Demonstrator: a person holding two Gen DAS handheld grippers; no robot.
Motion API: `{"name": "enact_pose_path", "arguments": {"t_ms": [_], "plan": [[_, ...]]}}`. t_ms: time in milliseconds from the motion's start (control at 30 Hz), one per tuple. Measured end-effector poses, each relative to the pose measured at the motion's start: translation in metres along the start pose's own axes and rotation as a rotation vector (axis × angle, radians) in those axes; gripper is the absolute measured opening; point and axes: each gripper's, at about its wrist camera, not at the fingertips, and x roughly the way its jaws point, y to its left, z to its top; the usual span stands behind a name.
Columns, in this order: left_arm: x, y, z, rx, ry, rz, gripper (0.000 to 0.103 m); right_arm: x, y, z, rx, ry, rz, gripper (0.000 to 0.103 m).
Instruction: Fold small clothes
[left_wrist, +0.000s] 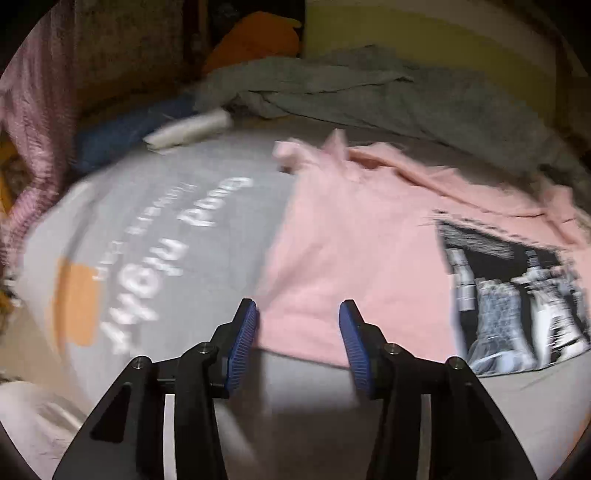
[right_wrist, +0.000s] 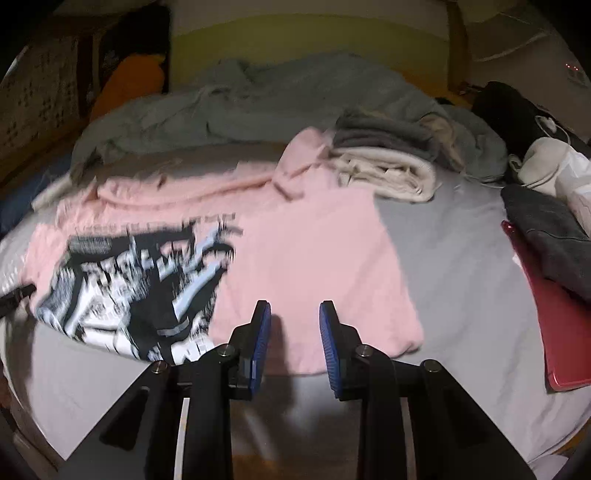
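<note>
Pink T-shirt (right_wrist: 314, 258) lies spread on the grey sheet (right_wrist: 461, 277); I see my left gripper (left_wrist: 298, 314) and right gripper (right_wrist: 295, 314) both spread apart, empty, above its hem.

Pink shirt (right_wrist: 306, 258) (black-and-white print), spread flat, on grey sheet

Black linkages, silver screws, ribbed blue fingers (left_wrist: 243, 343)
</note>
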Motion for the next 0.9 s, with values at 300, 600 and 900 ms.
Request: {"name": "enact_pose_path", "arguments": {"t_ms": [300, 600, 900], "plan": [[-0.023, 0.033, 0.04, -0.073, -0.041, -0.137, 0.046, -0.031, -0.019, 0.036, 0.06, -0.061, 0.029, 0.028], [0.019, 0.002, 0.142, -0.006, 0.055, -0.342, 0.062, -0.037, -0.039, 0.117, 0.054, -0.131, 0.058, 0.051], [0.076, -0.066, 0.157, 0.083, 0.119, -0.492, 0.061, 0.017, 0.006, 0.145, -0.019, -0.004, 0.221, 0.051]]}}
